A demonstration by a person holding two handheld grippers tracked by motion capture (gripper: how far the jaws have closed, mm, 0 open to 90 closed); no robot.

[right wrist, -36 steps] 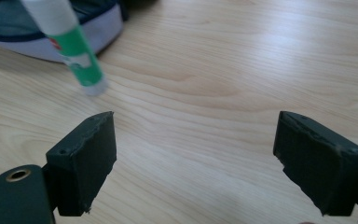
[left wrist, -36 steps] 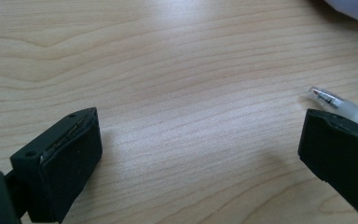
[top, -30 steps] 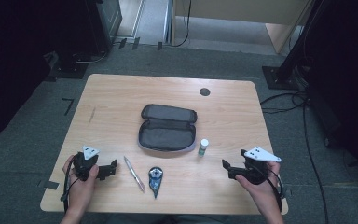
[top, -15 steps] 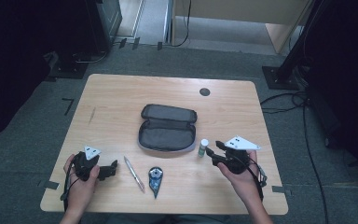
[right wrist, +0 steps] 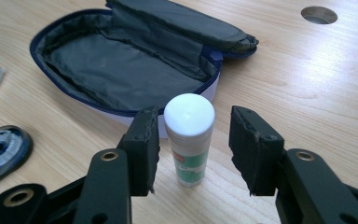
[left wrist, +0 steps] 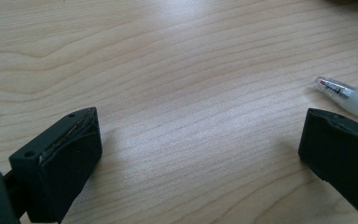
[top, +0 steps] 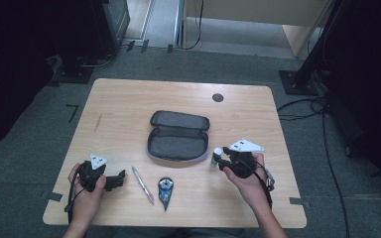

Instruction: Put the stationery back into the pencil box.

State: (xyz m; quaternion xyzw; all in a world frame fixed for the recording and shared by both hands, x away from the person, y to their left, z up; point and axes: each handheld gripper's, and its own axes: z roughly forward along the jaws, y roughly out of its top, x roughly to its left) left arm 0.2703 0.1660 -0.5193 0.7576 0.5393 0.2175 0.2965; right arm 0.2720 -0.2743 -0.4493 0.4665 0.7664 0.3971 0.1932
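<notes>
Table [top: 129, 104]: the open pencil case [top: 178, 136] lay at its centre. Your right gripper [right wrist: 193, 142] had been closing; its jaws flanked the upright glue stick [right wrist: 189, 135] beside the case, gaps both sides. Your left gripper [left wrist: 200, 154] gaped wide, holding nothing, near the pen [left wrist: 349, 95].

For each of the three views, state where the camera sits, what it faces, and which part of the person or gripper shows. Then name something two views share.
High view: above the person's side, looking forward and down at the table; both forearms and hands.
Left gripper view: on the left gripper, facing bare wood; open jaws.
Right gripper view: on the right gripper, facing the glue stick and pencil case; jaws either side of the stick.
Shared: the pen.
</notes>
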